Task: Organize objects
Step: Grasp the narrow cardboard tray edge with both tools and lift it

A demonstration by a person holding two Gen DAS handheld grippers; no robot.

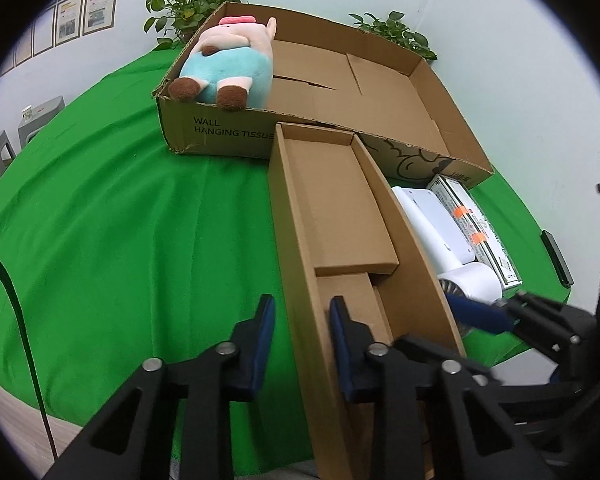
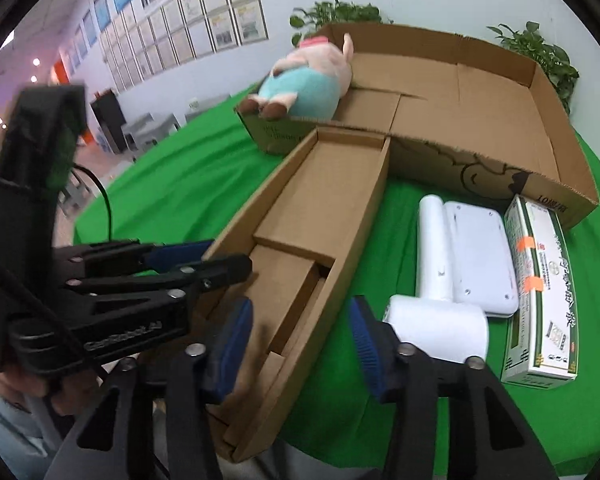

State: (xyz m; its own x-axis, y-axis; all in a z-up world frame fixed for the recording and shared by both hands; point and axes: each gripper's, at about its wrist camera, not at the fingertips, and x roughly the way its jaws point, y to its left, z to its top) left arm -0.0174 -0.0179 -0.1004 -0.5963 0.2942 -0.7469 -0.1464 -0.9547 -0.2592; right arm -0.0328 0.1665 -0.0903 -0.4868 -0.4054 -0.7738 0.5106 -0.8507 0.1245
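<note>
A long narrow cardboard box (image 1: 340, 200) (image 2: 332, 192) lies open on the green cloth, its far end against a big shallow carton (image 1: 380, 80) (image 2: 460, 100). My left gripper (image 1: 301, 320) (image 2: 204, 260) is shut on the narrow box's left wall, one pad inside and one outside. My right gripper (image 2: 302, 340) straddles the box's right wall near its front end. Its pads stand apart from the wall, so it is open. In the left wrist view only its blue outer finger (image 1: 480, 314) shows clearly.
A plush pig (image 1: 228, 64) (image 2: 304, 84) lies in the big carton's far left corner. Right of the narrow box lie a white hair dryer (image 1: 472, 282) (image 2: 432, 240), a flat white device (image 2: 480, 256) and a green-white packet (image 1: 480, 228) (image 2: 540, 288). Plants (image 1: 188, 4) stand behind.
</note>
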